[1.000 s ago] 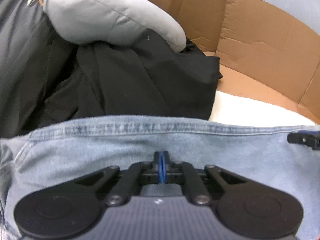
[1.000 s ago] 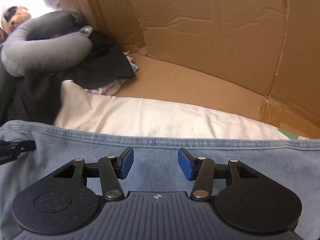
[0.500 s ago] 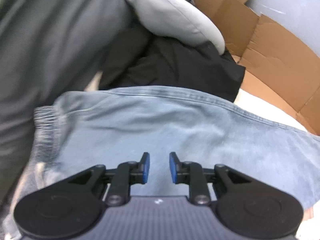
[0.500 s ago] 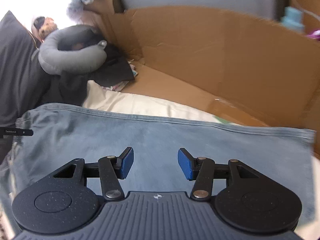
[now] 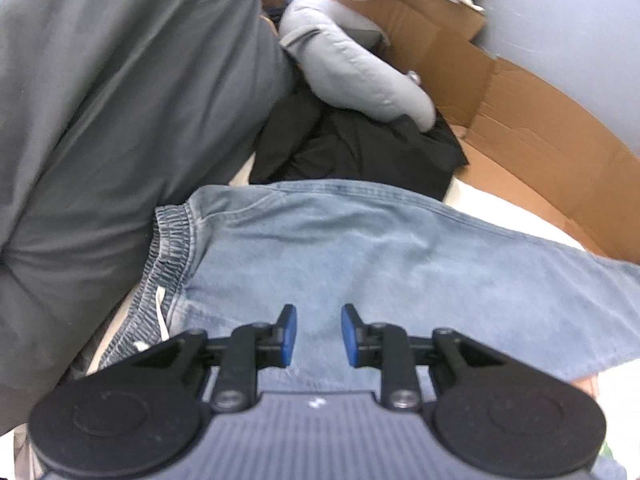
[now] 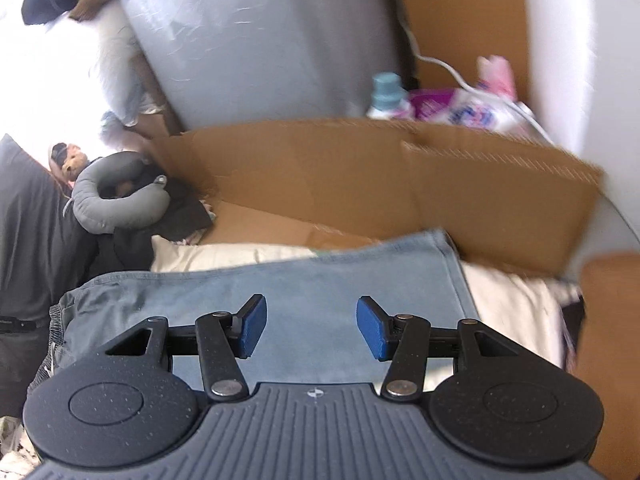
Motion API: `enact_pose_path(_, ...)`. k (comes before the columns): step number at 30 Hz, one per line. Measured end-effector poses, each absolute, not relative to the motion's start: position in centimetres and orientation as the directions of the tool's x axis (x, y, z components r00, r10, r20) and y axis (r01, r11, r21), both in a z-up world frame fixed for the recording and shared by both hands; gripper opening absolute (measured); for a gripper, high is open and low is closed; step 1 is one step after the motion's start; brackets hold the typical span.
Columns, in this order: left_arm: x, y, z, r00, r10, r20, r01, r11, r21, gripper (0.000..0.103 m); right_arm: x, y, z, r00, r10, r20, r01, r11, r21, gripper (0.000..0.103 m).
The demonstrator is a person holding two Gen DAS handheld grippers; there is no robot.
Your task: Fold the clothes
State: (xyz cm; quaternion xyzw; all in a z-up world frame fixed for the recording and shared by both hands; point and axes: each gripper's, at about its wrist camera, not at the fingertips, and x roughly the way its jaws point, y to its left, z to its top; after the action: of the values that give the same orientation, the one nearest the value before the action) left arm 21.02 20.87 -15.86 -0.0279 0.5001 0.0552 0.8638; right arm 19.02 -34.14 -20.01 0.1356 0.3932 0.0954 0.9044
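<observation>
jeans (image 5: 400, 256) pale washed blue, darker stitched seams | pillow (image 5: 120, 120) dark grey | neck pillow (image 6: 116, 204) light grey | garment (image 5: 360, 152) black | cardboard (image 6: 380, 184) plain brown | sheet (image 6: 224, 256) cream | finger pads (image 6: 252, 326) blue | gripper bodies black

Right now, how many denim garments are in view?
1: the light-blue jeans lie flat under both open grippers, the left gripper and the right gripper. Others may be hidden beneath.

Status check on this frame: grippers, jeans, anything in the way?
Left gripper open, empty. Right gripper open, empty. Jeans flat on white bedding, waistband left. Neck pillow and black garment beyond, clear of jeans.
</observation>
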Motion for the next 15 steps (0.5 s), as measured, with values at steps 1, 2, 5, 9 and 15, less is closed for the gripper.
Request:
enact_pose_path(1,20.5,20.7,-15.5,0.491,0.072,-0.868,-0.122,0.992,0.013,0.027,18.0,-34.6,-20.4,0.671,0.275,-0.689,-0.054,0.944,0.324,0.057)
enact_pose_path(2,20.0,20.5,-15.1,0.487,0.08,-0.87,-0.124,0.992,0.021,0.027,17.0,-35.0,-20.7,0.669,0.273,-0.692,-0.046,0.943,0.328,0.057)
enact_pose_path(5,18.8,20.7,-13.7,0.481,0.068,-0.874,-0.142,0.99,-0.001,0.028,13.7,-35.8,-21.2,0.663,0.253,-0.705,-0.024,0.948,0.318,0.057)
enact_pose_path(9,17.2,21.1,-11.6,0.49,0.085,-0.867,-0.16,0.987,0.006,0.036,9.3,-37.3,-21.6,0.659,0.242,-0.712,0.013,0.943,0.333,0.057)
enact_pose_path(15,14.3,22.2,-8.7,0.504,0.096,-0.858,-0.183,0.983,0.003,0.043,3.7,-40.2,-22.9,0.647,0.187,-0.739,0.142,0.923,0.358,0.057)
